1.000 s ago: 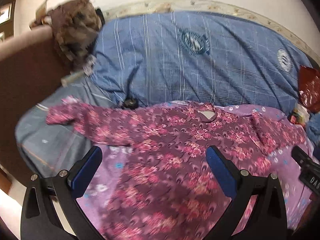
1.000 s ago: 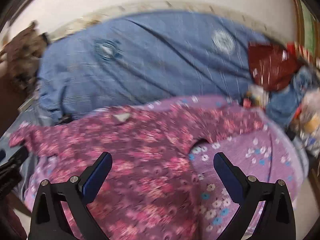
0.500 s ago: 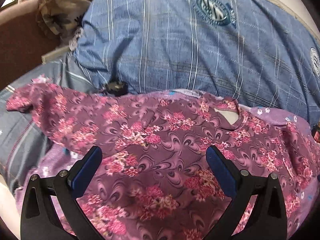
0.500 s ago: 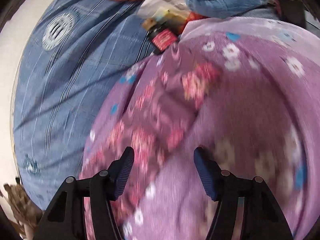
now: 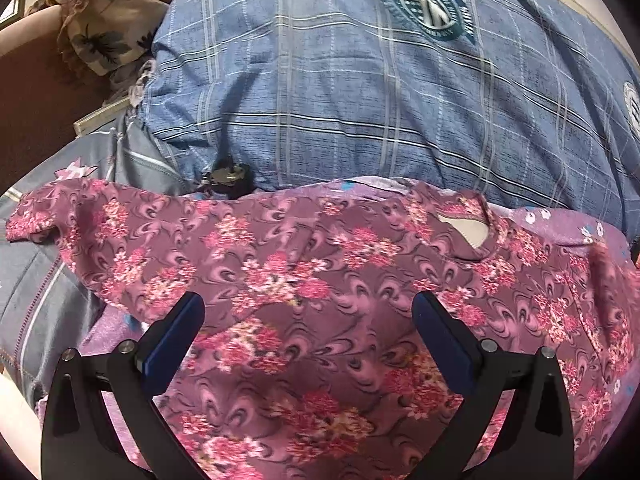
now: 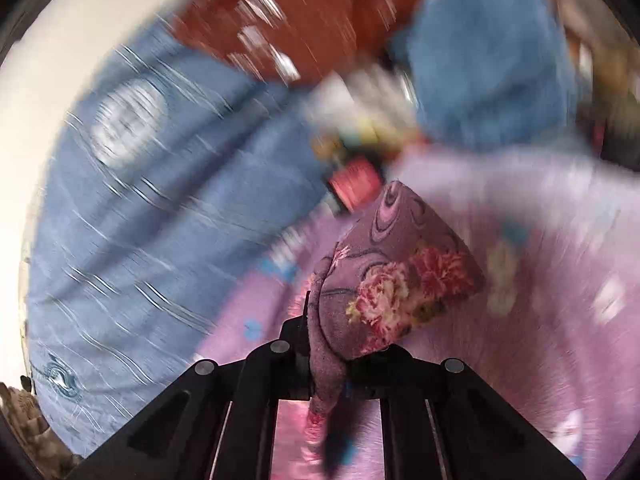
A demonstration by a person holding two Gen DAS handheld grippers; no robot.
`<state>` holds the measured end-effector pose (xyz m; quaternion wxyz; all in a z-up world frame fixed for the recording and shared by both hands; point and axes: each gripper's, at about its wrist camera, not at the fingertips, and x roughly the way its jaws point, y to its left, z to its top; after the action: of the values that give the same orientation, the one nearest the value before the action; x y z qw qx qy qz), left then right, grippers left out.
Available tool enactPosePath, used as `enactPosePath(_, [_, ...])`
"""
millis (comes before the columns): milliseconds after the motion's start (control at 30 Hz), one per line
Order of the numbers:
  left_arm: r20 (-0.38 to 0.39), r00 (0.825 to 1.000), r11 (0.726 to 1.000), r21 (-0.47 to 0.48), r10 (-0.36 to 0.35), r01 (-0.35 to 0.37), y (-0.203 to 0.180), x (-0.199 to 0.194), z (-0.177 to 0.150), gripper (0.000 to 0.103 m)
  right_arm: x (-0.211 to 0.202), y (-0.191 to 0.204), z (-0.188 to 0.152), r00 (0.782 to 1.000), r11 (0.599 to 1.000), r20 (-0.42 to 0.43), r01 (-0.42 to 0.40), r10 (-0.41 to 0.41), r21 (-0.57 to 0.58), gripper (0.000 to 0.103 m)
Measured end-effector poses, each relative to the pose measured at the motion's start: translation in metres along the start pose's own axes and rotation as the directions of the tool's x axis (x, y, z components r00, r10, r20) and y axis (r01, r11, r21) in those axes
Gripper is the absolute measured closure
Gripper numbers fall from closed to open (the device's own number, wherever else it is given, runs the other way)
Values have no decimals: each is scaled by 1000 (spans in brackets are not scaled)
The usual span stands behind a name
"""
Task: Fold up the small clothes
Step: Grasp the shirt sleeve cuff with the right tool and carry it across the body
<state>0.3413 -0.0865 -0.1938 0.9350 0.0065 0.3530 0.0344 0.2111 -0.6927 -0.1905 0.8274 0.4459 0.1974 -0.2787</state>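
Observation:
A maroon shirt with pink flowers [image 5: 360, 248] lies spread on a lilac flowered sheet [image 5: 560, 224], neckline toward the far side. My left gripper [image 5: 306, 304] hovers open just over the shirt's chest, with nothing pinched between its blue pads [image 5: 176, 332]. In the right wrist view the jaws of my right gripper [image 6: 326, 344] are closing, and the end of the shirt's sleeve [image 6: 400, 272] is pinched between them. The sleeve cloth bunches up and sticks out past the jaws. That view is blurred by motion.
A big blue plaid quilt [image 5: 360, 100] fills the far side behind the shirt. A brown leaf-print cloth [image 5: 104, 20] lies at the far left, and a small dark object [image 5: 228, 176] sits at the quilt's edge. Near the sleeve are a red packet [image 6: 356, 184], a dark red bag [image 6: 304, 12] and blue cloth [image 6: 488, 60].
My right gripper swung over to the right sleeve, rolled, and went from wide open to closed on the sleeve end. My left gripper came down closer to the shirt, then held still, open.

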Motion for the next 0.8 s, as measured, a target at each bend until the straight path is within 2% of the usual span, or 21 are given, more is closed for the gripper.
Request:
enactPosePath(67, [-1,1000,1000,-11,12,-12,11,-2,3,0,-38,27,20,994,998,87,-59,59,-11,95])
enactPosePath(167, [16,998,998,-28,55,-54,32,-9,9,0,-81,78,34,980,987,141,-130,142,-89,95])
enactPosePath(233, [20,995,995,-36,99,-98,50,-10,13,0,-101,129,25,969,966,114,-197,217,-171,95])
enactPosePath(300, [3,989,988,-59,146,-146,73,-6,16,0,-108,177,-1,959,934,54,-258,279,-246,95])
enactPosePath(433, [-63,973,964,-135,223,-230,123,8,17,0,-94,259,-90,929,867,-144,-371,342,-333,95])
enactPosePath(567, [-134,953,928,-226,272,-297,172,19,16,0,-48,317,-214,871,812,-363,-459,331,-361,94])
enactPosePath(700, [-166,944,885,-334,285,-325,215,16,18,0,-10,336,-328,829,802,-495,-470,259,-368,94])
enactPosePath(767, [-169,941,869,-364,292,-335,229,13,18,0,8,341,-383,821,796,-536,-454,198,-400,93])
enactPosePath(800, [-169,942,867,-371,290,-333,233,12,19,0,15,340,-400,814,797,-554,-448,176,-405,89])
